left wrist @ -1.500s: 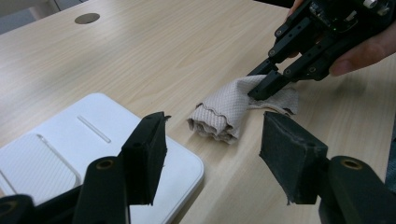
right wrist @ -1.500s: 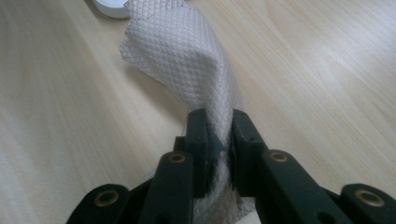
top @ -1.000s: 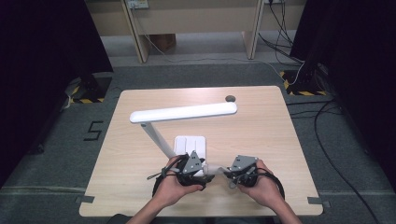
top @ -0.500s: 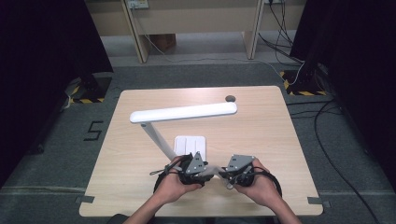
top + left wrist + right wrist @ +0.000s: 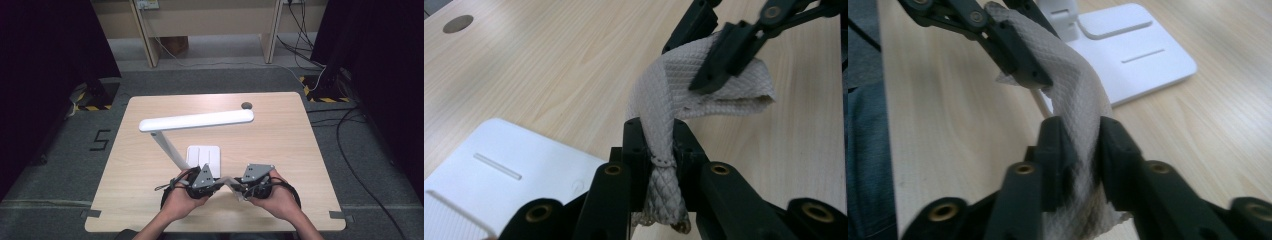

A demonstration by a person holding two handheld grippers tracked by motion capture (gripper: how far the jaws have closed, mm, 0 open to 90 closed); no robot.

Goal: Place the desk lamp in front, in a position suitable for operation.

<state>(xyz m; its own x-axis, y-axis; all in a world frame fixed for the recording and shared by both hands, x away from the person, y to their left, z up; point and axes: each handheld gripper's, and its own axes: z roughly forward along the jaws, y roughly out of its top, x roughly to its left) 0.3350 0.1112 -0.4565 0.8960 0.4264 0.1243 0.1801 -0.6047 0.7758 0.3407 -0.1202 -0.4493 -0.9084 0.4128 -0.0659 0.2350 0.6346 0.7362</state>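
A grey-white waffle-textured cloth (image 5: pixel 230 183) hangs between my two grippers near the table's front edge. My left gripper (image 5: pixel 659 145) is shut on one twisted end of the cloth (image 5: pixel 734 90); its jaws have just been closing. My right gripper (image 5: pixel 1083 135) has the other end of the cloth (image 5: pixel 1068 70) bunched between its pads; its jaws have just been opening, and the cloth still fills the gap. In the high view the left gripper (image 5: pixel 219 186) and right gripper (image 5: pixel 240 189) face each other, a hand behind each.
A white desk lamp stands just beyond the grippers, its flat base (image 5: pixel 204 156) close to them and its long head (image 5: pixel 196 120) across the middle of the wooden table (image 5: pixel 285 145). A dark round hole (image 5: pixel 246 105) sits near the far edge.
The two grippers have drawn slightly closer together in front of the lamp base. The lamp has not moved.
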